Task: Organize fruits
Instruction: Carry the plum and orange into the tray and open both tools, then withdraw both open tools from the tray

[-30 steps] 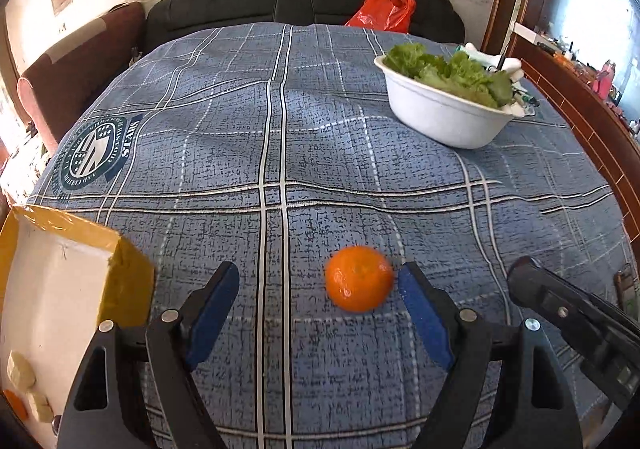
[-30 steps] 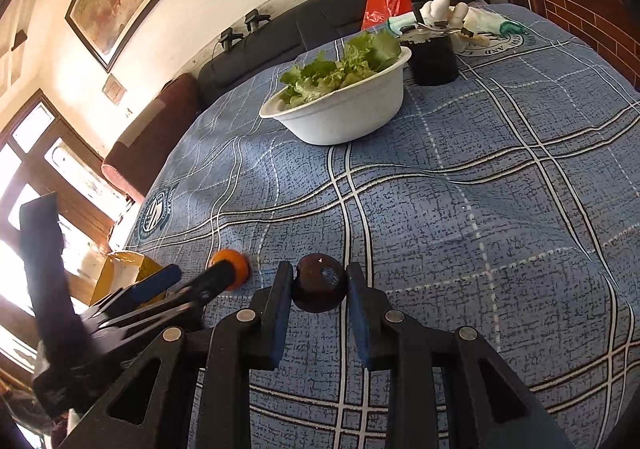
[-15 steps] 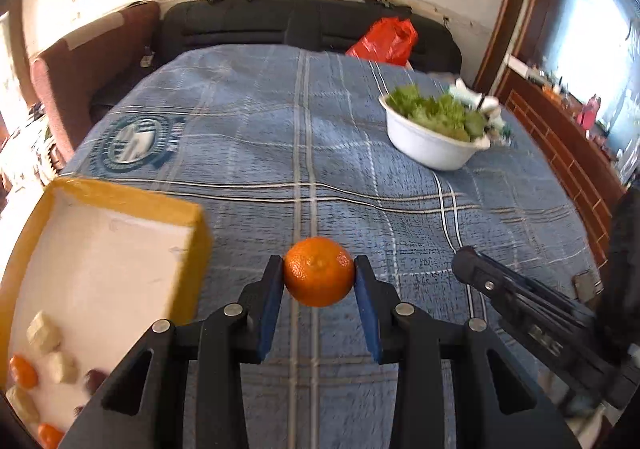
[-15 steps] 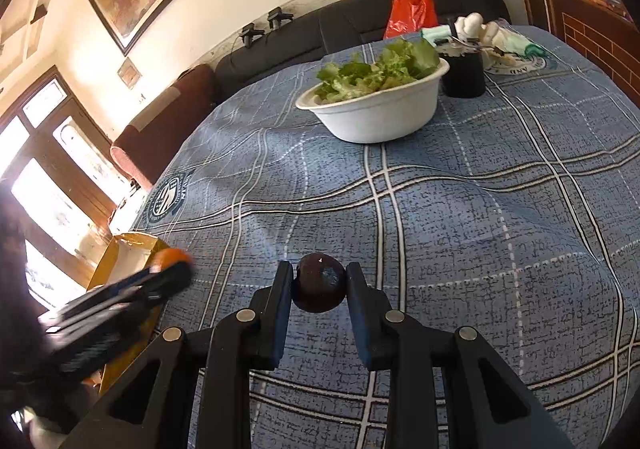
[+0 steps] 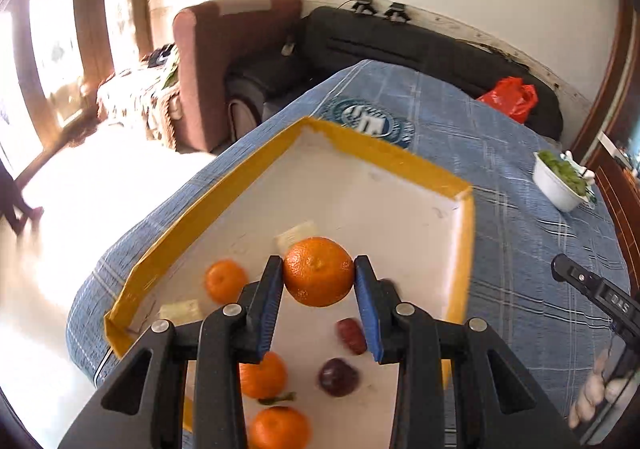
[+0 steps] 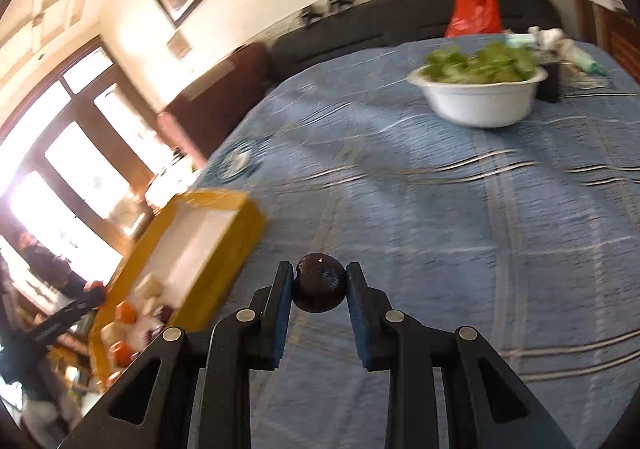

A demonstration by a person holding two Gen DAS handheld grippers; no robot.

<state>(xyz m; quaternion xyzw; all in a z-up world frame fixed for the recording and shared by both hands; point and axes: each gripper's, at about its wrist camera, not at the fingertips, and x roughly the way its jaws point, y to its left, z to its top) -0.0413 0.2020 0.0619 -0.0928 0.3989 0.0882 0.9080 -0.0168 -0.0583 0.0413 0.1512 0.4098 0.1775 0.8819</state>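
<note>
Left gripper clamped on an orange, pinched square between the blue pads and held above the near half of the yellow-rimmed tray, over loose oranges and dark plums lying on its white floor. Right gripper closed on a dark plum, seated between the fingertips, above the blue checked cloth, right of the tray. White bowl of greens far right.
</note>
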